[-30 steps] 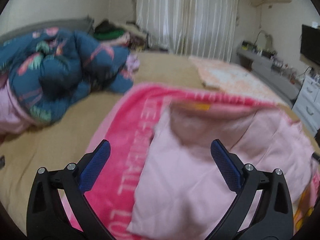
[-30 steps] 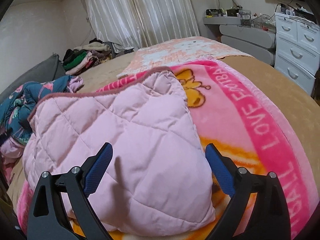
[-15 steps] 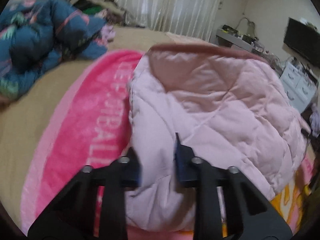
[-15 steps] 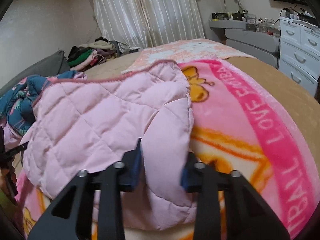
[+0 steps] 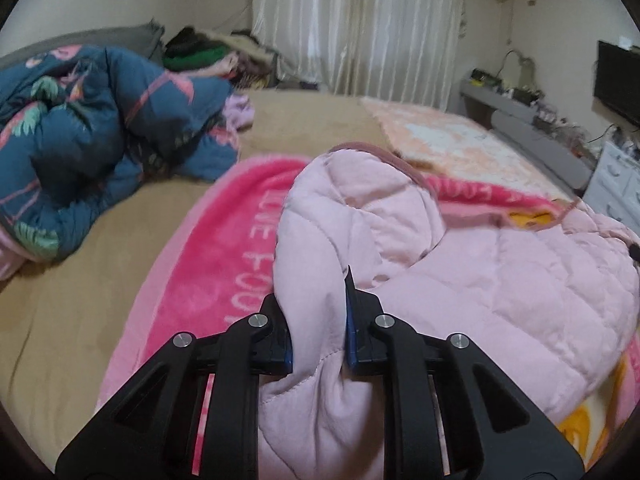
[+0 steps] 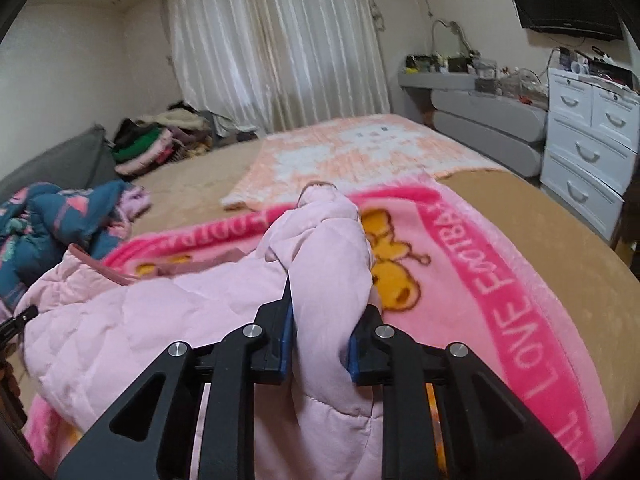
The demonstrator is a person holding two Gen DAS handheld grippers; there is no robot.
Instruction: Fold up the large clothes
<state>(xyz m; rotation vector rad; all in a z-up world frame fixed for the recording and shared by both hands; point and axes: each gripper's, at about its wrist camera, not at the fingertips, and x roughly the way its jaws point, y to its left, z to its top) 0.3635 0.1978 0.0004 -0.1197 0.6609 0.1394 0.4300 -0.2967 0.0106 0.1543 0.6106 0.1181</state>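
Note:
A pale pink quilted garment [image 5: 480,280] lies bunched on a bright pink lettered blanket [image 5: 208,264] spread over the bed. My left gripper [image 5: 318,320] is shut on a fold at the garment's left edge, and the cloth bulges up between its blue pads. In the right wrist view the same garment [image 6: 140,328] spreads to the left. My right gripper [image 6: 322,320] pinches a raised fold at its right edge, jaws still closing on the cloth. The pink blanket [image 6: 500,280] shows a yellow cartoon print beside that fold.
A crumpled blue floral quilt [image 5: 88,136] sits at the bed's left side. A peach blanket [image 5: 448,140] lies further back on the tan bedspread [image 5: 60,320]. A pile of clothes [image 6: 160,140] sits by the curtains. White drawers [image 6: 588,144] stand at the right.
Both grippers went from wide open to clamped on folds of the pink garment. The garment's edges have been lifted and bunched, and both views have shifted.

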